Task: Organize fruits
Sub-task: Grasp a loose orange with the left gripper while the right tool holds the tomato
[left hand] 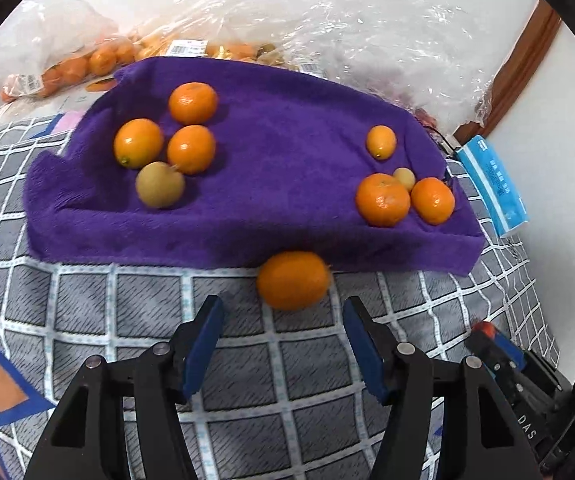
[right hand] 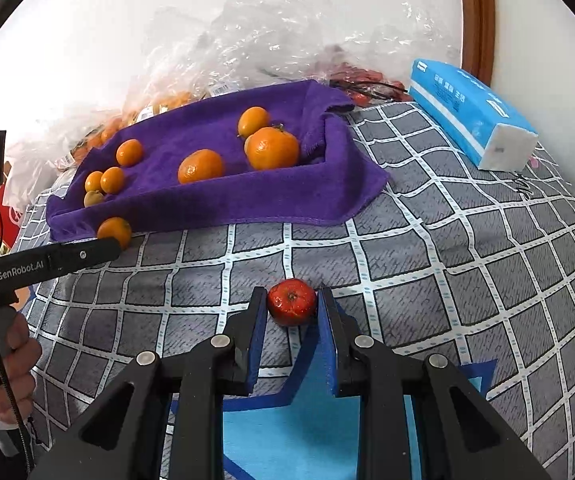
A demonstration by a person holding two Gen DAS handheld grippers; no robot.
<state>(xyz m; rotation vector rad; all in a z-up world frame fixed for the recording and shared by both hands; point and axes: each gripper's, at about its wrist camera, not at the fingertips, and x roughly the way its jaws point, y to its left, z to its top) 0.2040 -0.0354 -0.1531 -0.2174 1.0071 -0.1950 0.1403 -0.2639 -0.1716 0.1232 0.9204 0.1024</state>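
A purple towel [left hand: 279,152] lies on the grey checked bedspread [left hand: 247,380] and holds several oranges: one cluster with a brown fruit [left hand: 160,184] on the left, another cluster [left hand: 383,199] on the right. A loose orange [left hand: 292,280] lies on the bedspread at the towel's front edge, just ahead of my open left gripper [left hand: 283,312]. In the right wrist view my right gripper [right hand: 292,304] is shut on a small red fruit [right hand: 291,302] held between its tips, low over the bedspread. The towel [right hand: 215,196] and the loose orange [right hand: 114,232] show there too.
Clear plastic bags with more oranges [left hand: 99,60] lie behind the towel against the wall. A blue tissue pack [right hand: 471,114] lies right of the towel. The left gripper's arm [right hand: 55,260] and the hand holding it reach in from the left.
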